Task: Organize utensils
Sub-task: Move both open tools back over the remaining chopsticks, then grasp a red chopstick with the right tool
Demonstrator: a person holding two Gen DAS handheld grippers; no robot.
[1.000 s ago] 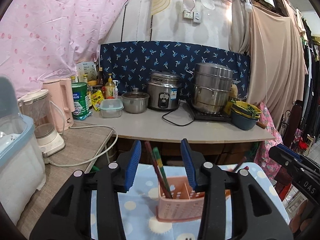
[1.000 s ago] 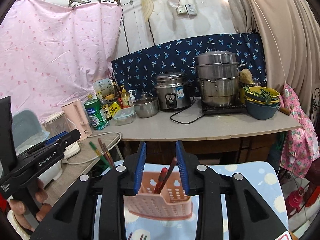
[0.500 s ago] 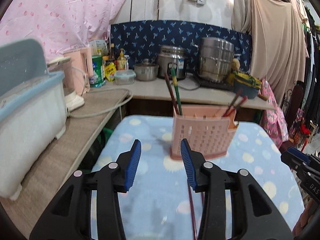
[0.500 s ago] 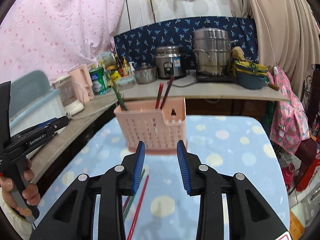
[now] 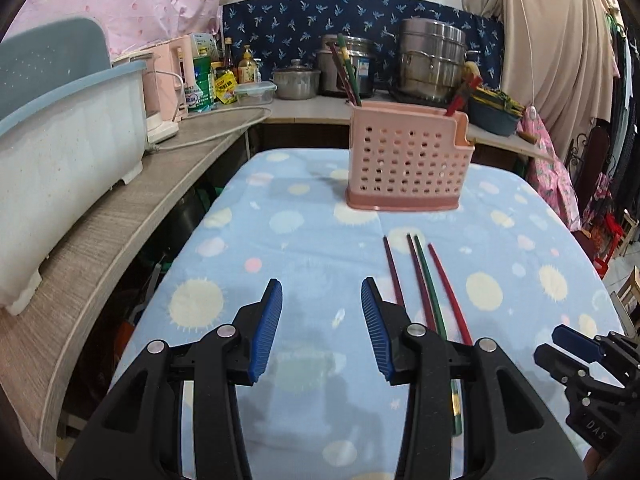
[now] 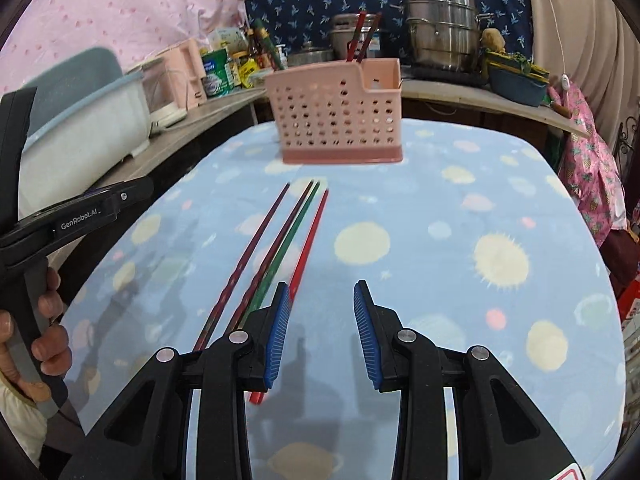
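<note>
Four chopsticks (image 6: pixel 280 248) lie side by side on the blue spotted cloth (image 6: pixel 460 248) of my tabletop: two dark maroon ones on the left, then a green one, then a red one (image 6: pixel 308 240) on the right. Their far tips point toward the pink perforated utensil holder (image 6: pixel 340 116), which stands upright on the cloth a little beyond them. More chopsticks stand in that holder: a red pair in its right part and, in the left wrist view, a maroon and a green one (image 5: pixel 347 72) in its left corner.

My right hand-held gripper (image 6: pixel 320 332) hangs over the near ends of the lying chopsticks with its blue pads spread and nothing between them; the red chopstick runs under its left finger. My left hand-held gripper (image 5: pixel 322 328) is also spread and empty, with the four chopsticks passing under its right finger. My left hand (image 6: pixel 44 344) wraps the handle of that one.

Behind the tabletop a counter (image 5: pixel 304 110) carries steel pots, a rice cooker, bottles and a blue-rimmed tub (image 5: pixel 68 120).
</note>
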